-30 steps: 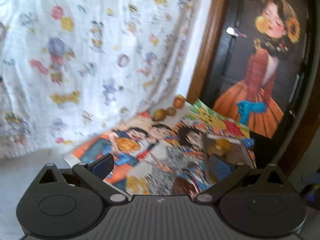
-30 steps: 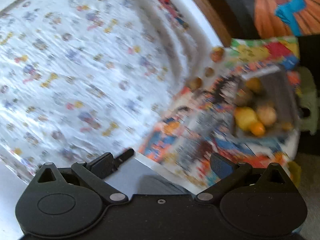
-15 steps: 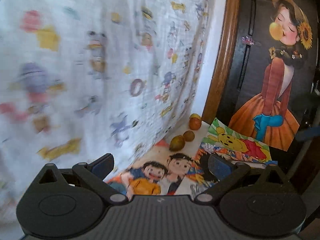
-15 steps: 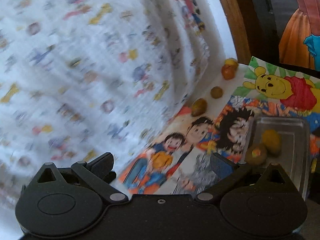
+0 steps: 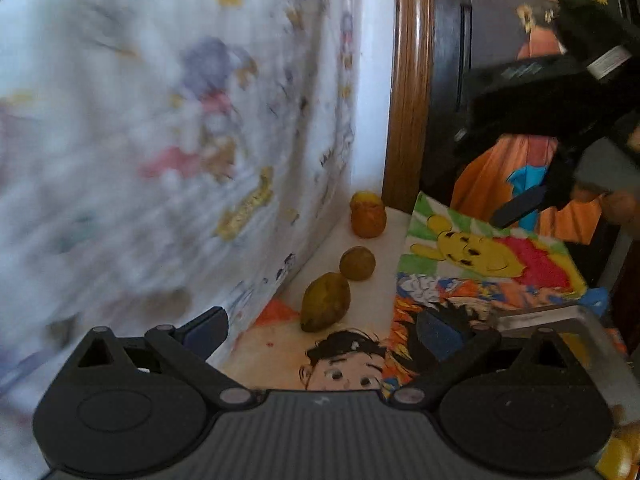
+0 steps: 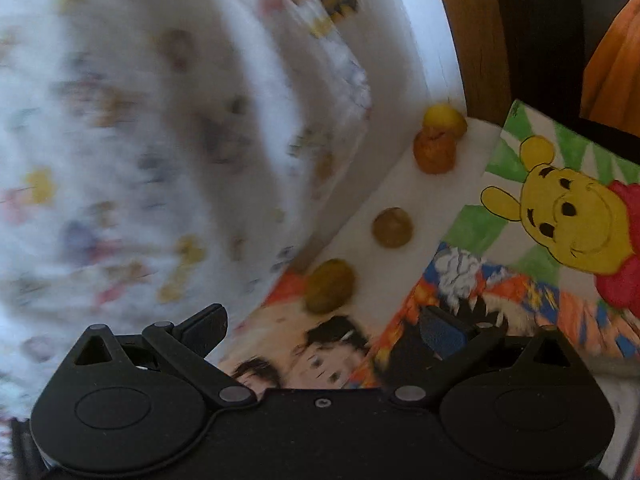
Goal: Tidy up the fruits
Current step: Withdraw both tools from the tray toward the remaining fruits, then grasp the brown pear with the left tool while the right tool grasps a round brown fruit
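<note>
**Both grippers open, three loose fruits lined up along the curtain**

At the far left, a printed white curtain (image 5: 168, 152) hangs down to the table edge; it is blurred in both views. Just to its right, a bare white strip of table (image 5: 380, 292) carries the loose fruit, running in a row toward twelve o'clock from the left gripper (image 5: 320, 330). Nearest is an oval olive-brown fruit (image 5: 325, 307), then a small round brown fruit (image 5: 357, 263), then an orange fruit (image 5: 368, 219) with a yellow one apparently touching behind it, close to the wooden frame (image 5: 408, 80).

The left gripper's jaws stand wide apart with nothing between them. The right gripper (image 6: 322, 328) is likewise spread and empty, and the same oval fruit (image 6: 330, 285) sits at about twelve o'clock from it, near.

Right of the fruit lies a cartoon mat (image 5: 492, 256), and at four o'clock in the left view the rim of a clear tray (image 5: 560, 316) shows, probably where the fruit belongs.

The oval fruit looks light, firm and smooth-skinned, so it may roll or squirt out of a tip pinch. Taking it across its short middle, pads (image 5: 438, 334) on the widest part, seems safest. The round fruit should be gripped on its equator. Whether they are real or plastic cannot be told, so a gentle squeeze is wise.
</note>
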`<state>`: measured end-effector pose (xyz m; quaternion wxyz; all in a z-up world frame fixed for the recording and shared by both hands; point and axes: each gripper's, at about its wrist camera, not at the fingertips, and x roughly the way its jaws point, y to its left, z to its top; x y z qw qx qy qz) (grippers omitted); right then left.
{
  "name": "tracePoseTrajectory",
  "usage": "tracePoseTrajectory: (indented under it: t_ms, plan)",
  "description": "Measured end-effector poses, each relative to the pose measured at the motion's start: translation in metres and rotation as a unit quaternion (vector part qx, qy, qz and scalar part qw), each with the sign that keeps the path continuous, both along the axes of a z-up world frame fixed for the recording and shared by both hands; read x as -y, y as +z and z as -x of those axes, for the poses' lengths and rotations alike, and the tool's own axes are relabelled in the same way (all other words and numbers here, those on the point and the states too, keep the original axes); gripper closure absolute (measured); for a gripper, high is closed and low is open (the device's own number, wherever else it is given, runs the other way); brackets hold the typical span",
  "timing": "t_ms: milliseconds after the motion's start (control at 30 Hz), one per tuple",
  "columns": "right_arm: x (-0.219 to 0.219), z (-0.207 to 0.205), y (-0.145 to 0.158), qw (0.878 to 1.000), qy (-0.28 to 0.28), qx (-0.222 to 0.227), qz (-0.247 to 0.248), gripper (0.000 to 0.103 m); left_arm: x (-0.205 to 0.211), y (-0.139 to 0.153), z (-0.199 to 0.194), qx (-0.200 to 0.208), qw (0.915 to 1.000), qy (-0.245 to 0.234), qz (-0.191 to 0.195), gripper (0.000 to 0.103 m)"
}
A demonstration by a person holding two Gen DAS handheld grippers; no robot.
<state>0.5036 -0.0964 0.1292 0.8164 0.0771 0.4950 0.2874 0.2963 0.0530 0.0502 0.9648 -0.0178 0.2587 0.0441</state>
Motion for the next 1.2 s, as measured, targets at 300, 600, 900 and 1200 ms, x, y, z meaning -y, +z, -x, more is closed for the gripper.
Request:
tracePoseTrajectory:
  t_ms: [300,600,900,1200]
  plan:
    - [-0.027,-0.087,-0.087,1.0,0.01,-0.006,0.005,0.008,-0.006,-0.051,-0.078,-0.009,0.9998,0.011,-0.016,0.001]
    - [-0.046,-0.114,-0.13,0.999,0.006,0.027,0.044,0.028,-0.001,-0.083,-0.113,-0.026,0.999,0.007,-0.036,0.013]
    - [-0.051,-0.126,-0.144,0.998,0.011,0.044,0.046,0.042,0.001,-0.094,-0.14,-0.041,0.999,0.004,-0.019,0.019]
    - [-0.058,-0.125,-0.151,0.997,0.015,0.059,0.056,0.051,0.0,-0.1,-0.159,-0.062,0.998,0.009,0.0,0.038]
